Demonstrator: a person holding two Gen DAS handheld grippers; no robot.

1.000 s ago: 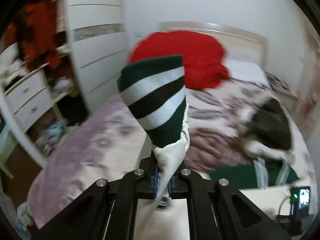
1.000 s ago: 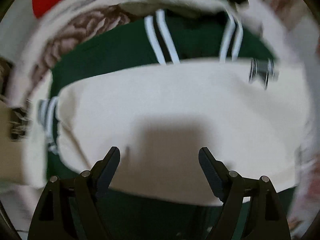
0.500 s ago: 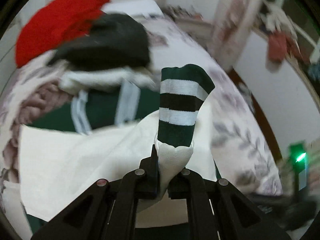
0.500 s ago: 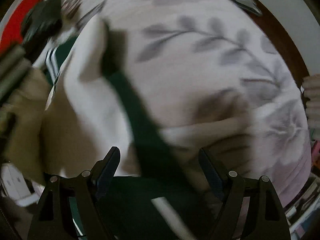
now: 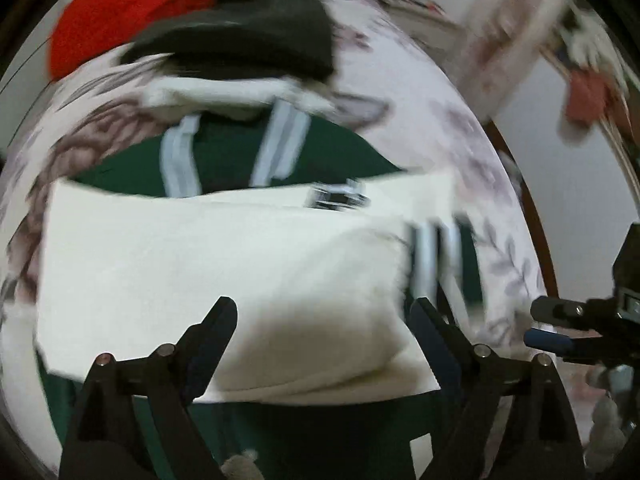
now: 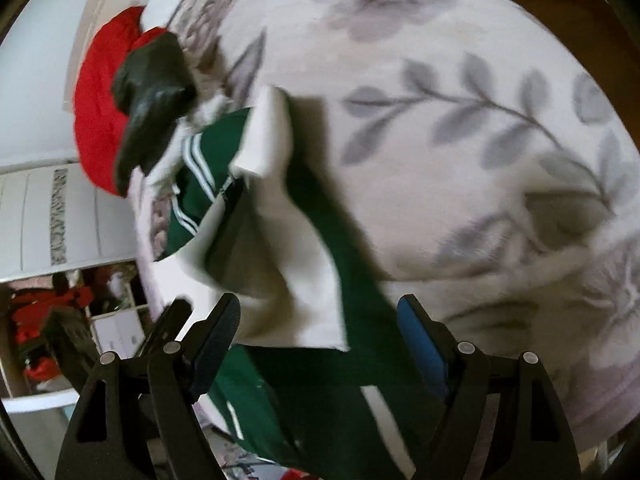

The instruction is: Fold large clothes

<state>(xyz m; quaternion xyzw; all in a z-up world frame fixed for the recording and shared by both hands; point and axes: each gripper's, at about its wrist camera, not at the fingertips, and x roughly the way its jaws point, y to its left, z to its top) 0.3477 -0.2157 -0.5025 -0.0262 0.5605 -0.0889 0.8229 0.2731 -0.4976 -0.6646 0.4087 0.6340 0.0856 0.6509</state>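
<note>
A green jacket (image 5: 224,156) with cream sleeves and white stripes lies on the floral bedspread (image 5: 420,92). One cream sleeve (image 5: 224,264) is folded across its body, and the striped cuff (image 5: 436,256) rests at the right edge. My left gripper (image 5: 322,312) hovers just above this sleeve; its jaws are opening and nothing is pressed between them. In the right wrist view the jacket (image 6: 352,292) and a cream sleeve (image 6: 296,292) lie under my right gripper (image 6: 320,312), which is open and holds nothing. The right gripper (image 5: 534,326) also shows at the right of the left wrist view.
A black garment (image 5: 248,32) and a red one (image 5: 132,8) are piled at the far end of the bed. A white wardrobe (image 6: 40,216) and cluttered shelves (image 6: 48,320) stand beside the bed. Wooden floor (image 6: 560,8) runs along the bed's other side.
The left gripper let go of the striped cuff and its jaws spread; the sleeve now lies flat across the jacket. The right gripper's view swung a little over the jacket's edge.
</note>
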